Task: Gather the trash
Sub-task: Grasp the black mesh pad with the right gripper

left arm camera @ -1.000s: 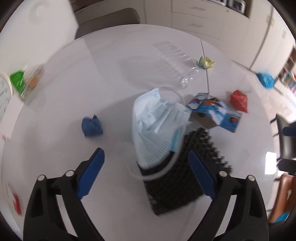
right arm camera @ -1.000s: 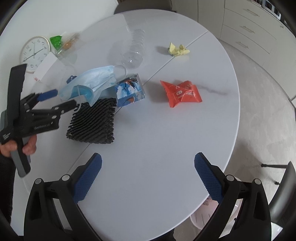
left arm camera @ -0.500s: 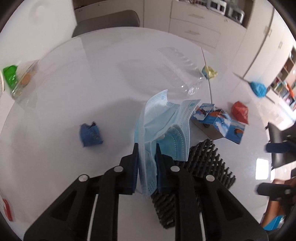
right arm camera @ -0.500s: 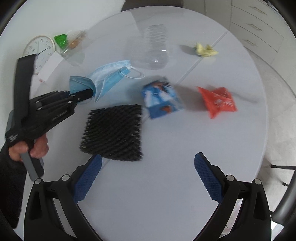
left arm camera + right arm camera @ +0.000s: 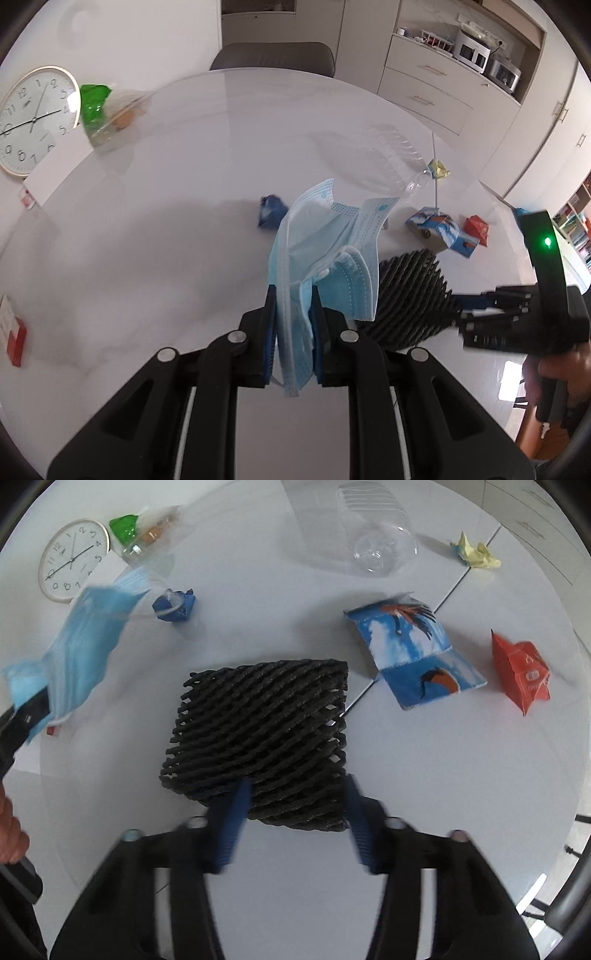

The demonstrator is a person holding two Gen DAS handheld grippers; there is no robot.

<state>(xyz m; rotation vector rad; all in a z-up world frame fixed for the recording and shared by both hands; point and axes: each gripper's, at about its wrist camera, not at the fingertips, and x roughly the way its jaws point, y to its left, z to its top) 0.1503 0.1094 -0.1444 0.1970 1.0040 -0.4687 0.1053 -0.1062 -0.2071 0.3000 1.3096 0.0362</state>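
Note:
My left gripper [image 5: 293,314] is shut on a light blue face mask [image 5: 325,251] and holds it lifted off the white round table [image 5: 147,240]; the mask also shows in the right wrist view [image 5: 77,646]. My right gripper [image 5: 297,794] is partly closed, its blue fingers on either side of the near edge of a black foam net [image 5: 258,738], which lies on the table. It is blurred by motion. The net also shows in the left wrist view [image 5: 406,295].
On the table lie a blue crumpled wrapper [image 5: 175,605], a blue printed carton [image 5: 413,646], a red packet [image 5: 521,672], yellow crumpled paper [image 5: 476,552], a clear plastic cup [image 5: 376,531] and a green-topped clear bag [image 5: 144,531]. A clock [image 5: 72,559] is at the left.
My left gripper closed on the mask and lifted it off the net. My right gripper moved forward to the black net and its fingers have narrowed around its edge.

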